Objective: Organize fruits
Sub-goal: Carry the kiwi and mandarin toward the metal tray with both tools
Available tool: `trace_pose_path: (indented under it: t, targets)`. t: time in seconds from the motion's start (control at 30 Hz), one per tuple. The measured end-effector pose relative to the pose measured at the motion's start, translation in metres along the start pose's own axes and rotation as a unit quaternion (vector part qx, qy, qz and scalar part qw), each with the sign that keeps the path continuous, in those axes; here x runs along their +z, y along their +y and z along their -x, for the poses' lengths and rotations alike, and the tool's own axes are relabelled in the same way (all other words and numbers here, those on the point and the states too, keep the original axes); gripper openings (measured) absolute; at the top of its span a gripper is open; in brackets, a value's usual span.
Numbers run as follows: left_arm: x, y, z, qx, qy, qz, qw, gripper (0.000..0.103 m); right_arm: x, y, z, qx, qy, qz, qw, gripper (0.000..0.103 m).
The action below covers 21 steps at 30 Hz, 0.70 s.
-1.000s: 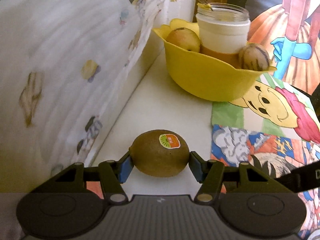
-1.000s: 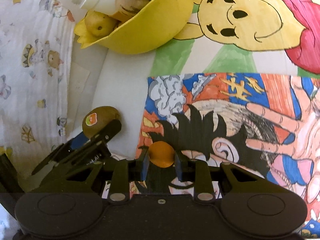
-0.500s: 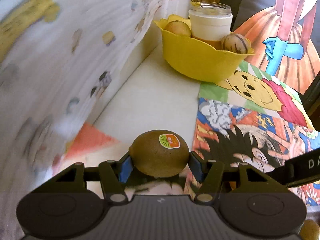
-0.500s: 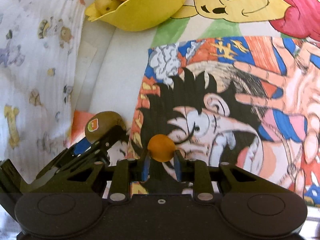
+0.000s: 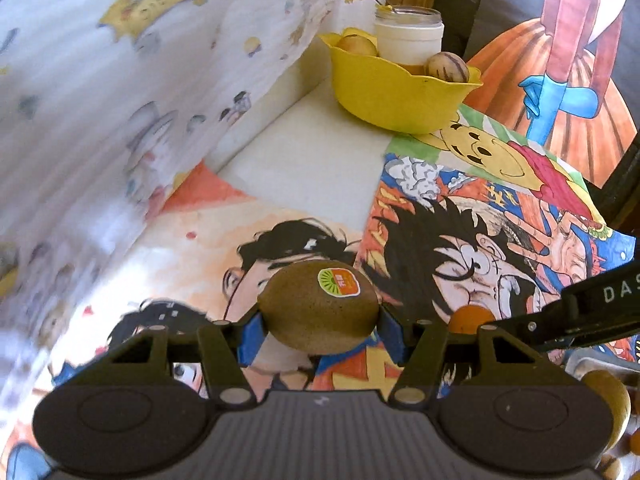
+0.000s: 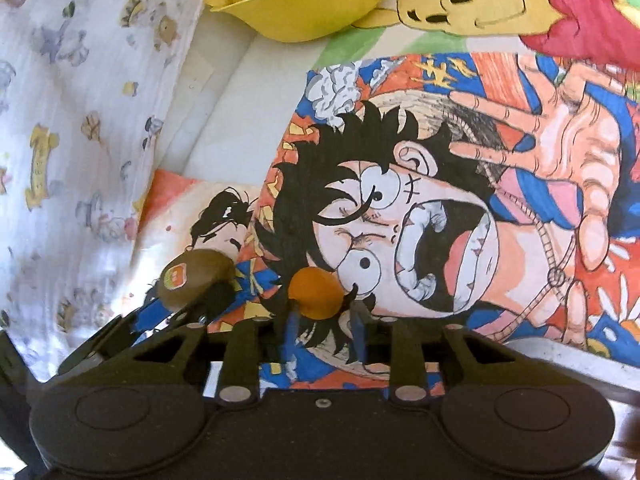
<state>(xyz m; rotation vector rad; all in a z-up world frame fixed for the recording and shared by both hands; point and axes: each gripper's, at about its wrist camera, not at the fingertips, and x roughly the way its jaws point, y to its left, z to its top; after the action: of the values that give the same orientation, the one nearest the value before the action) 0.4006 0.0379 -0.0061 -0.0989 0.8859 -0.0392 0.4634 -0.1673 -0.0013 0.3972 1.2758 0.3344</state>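
Both fruits have been drawn back from the yellow bowl (image 5: 404, 92) at 12 o'clock: the kiwi (image 5: 318, 306) is clamped in the left hand-held gripper (image 5: 319, 330), the small orange fruit (image 6: 316, 292) in the right hand-held gripper (image 6: 322, 322).

We see kiwi (image 5: 318, 312) fuzzy brown, sticker (image 5: 338, 283) green and orange. Small fruit (image 6: 316, 292) plain orange. Bowl (image 5: 396, 92) bright yellow with scalloped rim; in it we note yellow-tan fruit (image 5: 357, 45) and cream fruit with purple stripes (image 5: 447, 66). Jar (image 5: 409, 42) white. Tabletop (image 5: 312, 152) off-white, covered by cartoon drawings (image 6: 420, 200) in black, orange, blue, red. Cloth (image 5: 100, 100) white, small pastel prints. Finger pads (image 5: 251, 334) blue.
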Motion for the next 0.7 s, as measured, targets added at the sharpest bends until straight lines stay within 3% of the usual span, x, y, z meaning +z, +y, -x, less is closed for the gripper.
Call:
trace_pose_path:
  t: [0.33,0.7]
  targets:
    - [-0.01,0.007,0.014,0.016,-0.01,0.02,0.9996,0.063,0.01,0.022,-0.017,-0.012,-0.011,0.056,0.998,0.037]
    - [-0.012,0.012,0.016,0.024,-0.013,0.03,0.9992,0.063,0.007,0.027,-0.023,-0.005,-0.01,0.082,0.997,0.033]
